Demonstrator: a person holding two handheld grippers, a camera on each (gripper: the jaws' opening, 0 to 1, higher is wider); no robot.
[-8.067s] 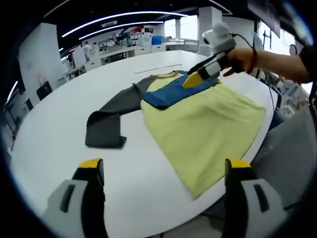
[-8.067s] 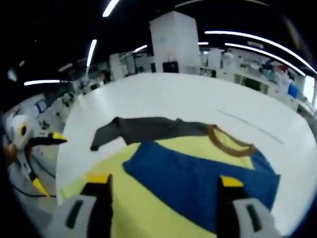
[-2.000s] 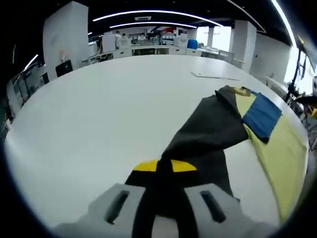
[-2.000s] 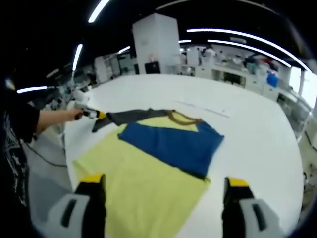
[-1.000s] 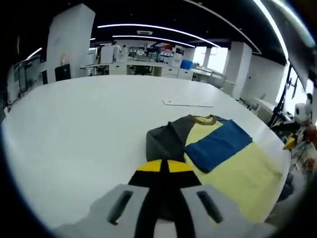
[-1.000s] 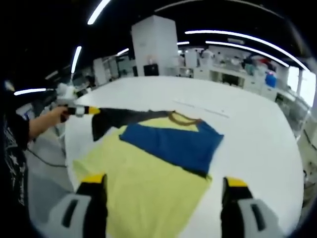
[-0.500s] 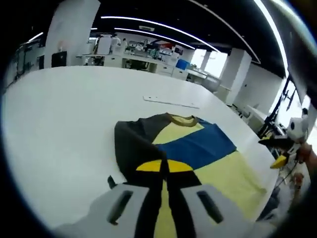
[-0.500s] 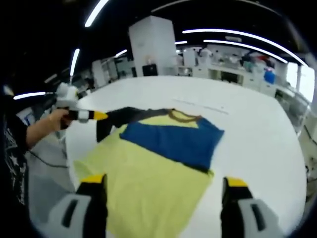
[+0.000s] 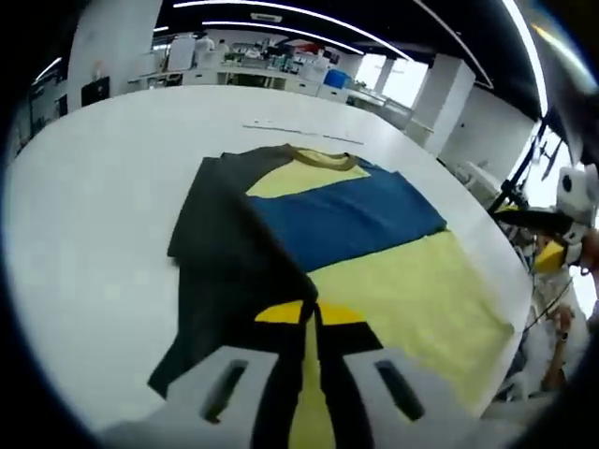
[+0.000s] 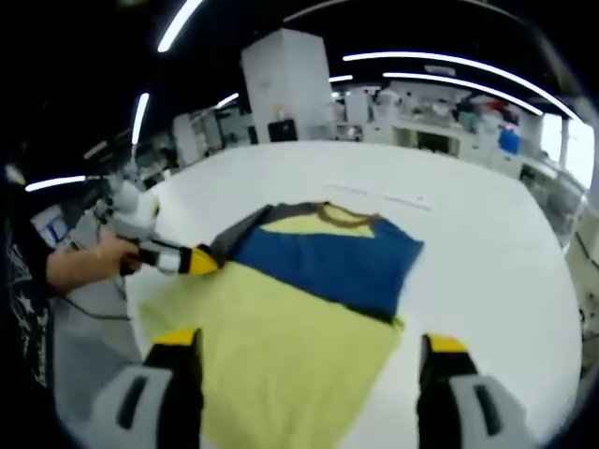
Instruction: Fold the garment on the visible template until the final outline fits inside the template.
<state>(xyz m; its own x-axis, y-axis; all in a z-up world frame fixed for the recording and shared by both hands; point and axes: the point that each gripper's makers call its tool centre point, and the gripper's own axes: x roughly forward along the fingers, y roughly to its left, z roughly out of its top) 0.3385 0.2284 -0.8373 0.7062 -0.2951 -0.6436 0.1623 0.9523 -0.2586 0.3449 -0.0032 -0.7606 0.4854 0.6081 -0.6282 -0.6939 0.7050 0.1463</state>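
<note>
White table, thin strip beyond collar, yellow shirt lying flat, blue sleeve folded across, left gripper clamped on dark sleeve, right gripper jaws apart.

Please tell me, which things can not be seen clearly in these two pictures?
- Template outline: not distinguishable on the white table in either view.
- Dark sleeve end: left gripper view, hidden between the shut left gripper.
- Shirt near hem: right gripper view, cut off behind the open right gripper.
- Thin strip beyond the collar: too small to identify.
</note>
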